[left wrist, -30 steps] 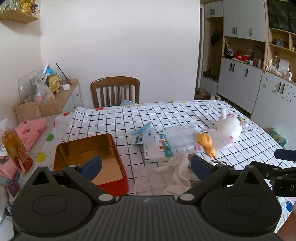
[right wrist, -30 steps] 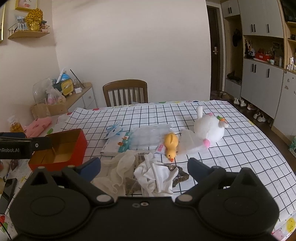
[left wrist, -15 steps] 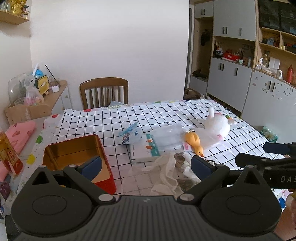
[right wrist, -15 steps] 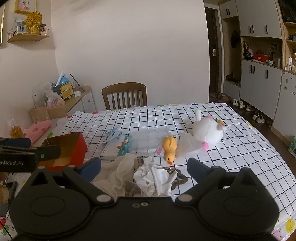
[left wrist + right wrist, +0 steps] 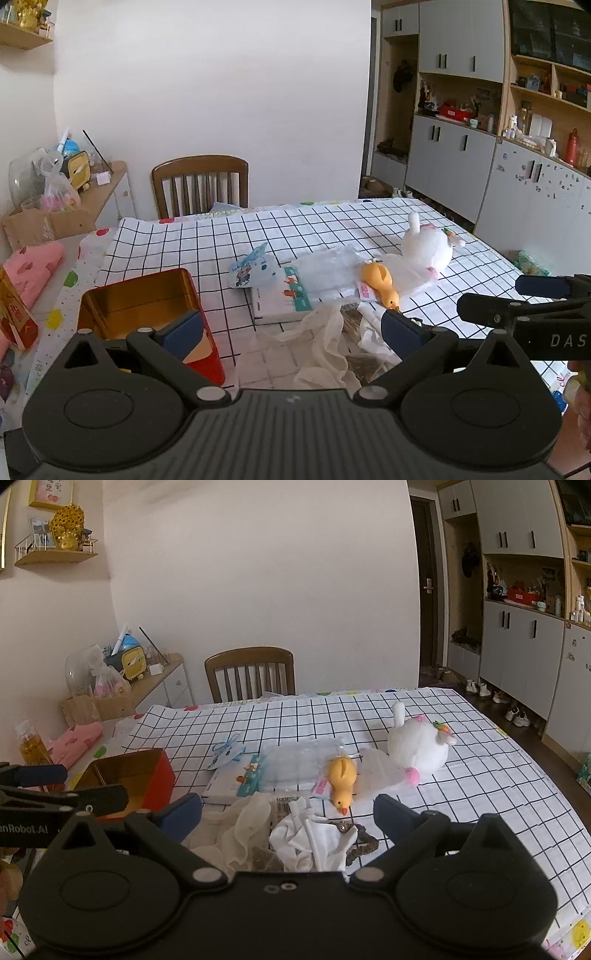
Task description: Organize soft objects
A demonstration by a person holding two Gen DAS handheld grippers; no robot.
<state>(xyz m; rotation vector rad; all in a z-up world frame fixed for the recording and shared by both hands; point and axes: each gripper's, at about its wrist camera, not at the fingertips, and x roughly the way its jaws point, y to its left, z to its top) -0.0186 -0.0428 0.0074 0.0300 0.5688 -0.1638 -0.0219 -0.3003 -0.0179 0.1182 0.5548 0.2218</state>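
A white plush unicorn lies at the table's right. A yellow plush duck lies beside clear plastic bags. A heap of white and cream cloths lies at the front. An open red tin box stands at the left. My left gripper is open and empty above the table between box and cloths. My right gripper is open and empty above the cloths.
A flat white pack and a small blue printed pouch lie mid-table on the checked tablecloth. A wooden chair stands at the far side. An amber bottle and pink cloth sit at the left.
Both grippers have pulled back and risen a little, so the table objects sit slightly farther off. Both stay open. Nothing on the table has moved.
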